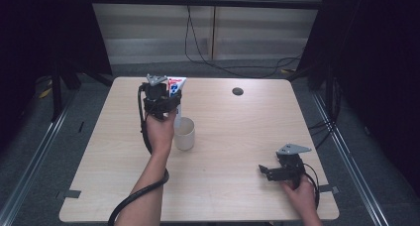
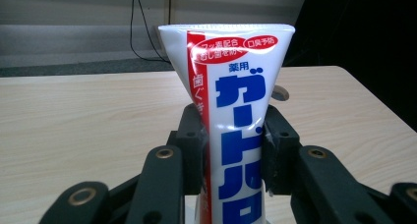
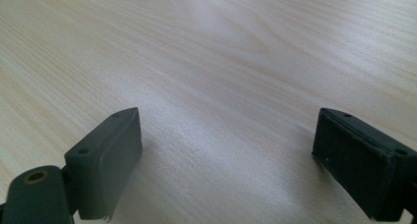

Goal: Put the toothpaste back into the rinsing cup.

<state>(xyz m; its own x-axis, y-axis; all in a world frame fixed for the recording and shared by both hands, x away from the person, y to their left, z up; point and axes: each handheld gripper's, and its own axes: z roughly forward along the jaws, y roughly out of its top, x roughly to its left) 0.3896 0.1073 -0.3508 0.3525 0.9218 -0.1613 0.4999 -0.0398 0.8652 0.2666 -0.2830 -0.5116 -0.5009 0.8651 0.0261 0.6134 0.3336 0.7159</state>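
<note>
Above the pale wood-grain table (image 1: 228, 137), the left gripper (image 1: 166, 104) holds a toothpaste tube (image 1: 176, 89) upright, its 2 black jaws pinching the tube's narrow middle from both sides. In the left gripper view the toothpaste tube (image 2: 231, 130) is glossy white plastic with a red stripe down 1 side and bold blue characters; its flat crimped end is at the top and flares wider than the part between the jaws. The tube hangs over a plain white cup (image 1: 184, 133), a smooth cylinder with an open round mouth that stands on the table just beside the left hand (image 1: 159, 132); whether the tube's lower end touches the cup cannot be told.

Near the table's front right corner, the right gripper (image 1: 267, 170) rests low over the bare wood, well apart from the cup. In the right gripper view its 2 matte, blocky jaws stand spread wide with nothing between them.
</note>
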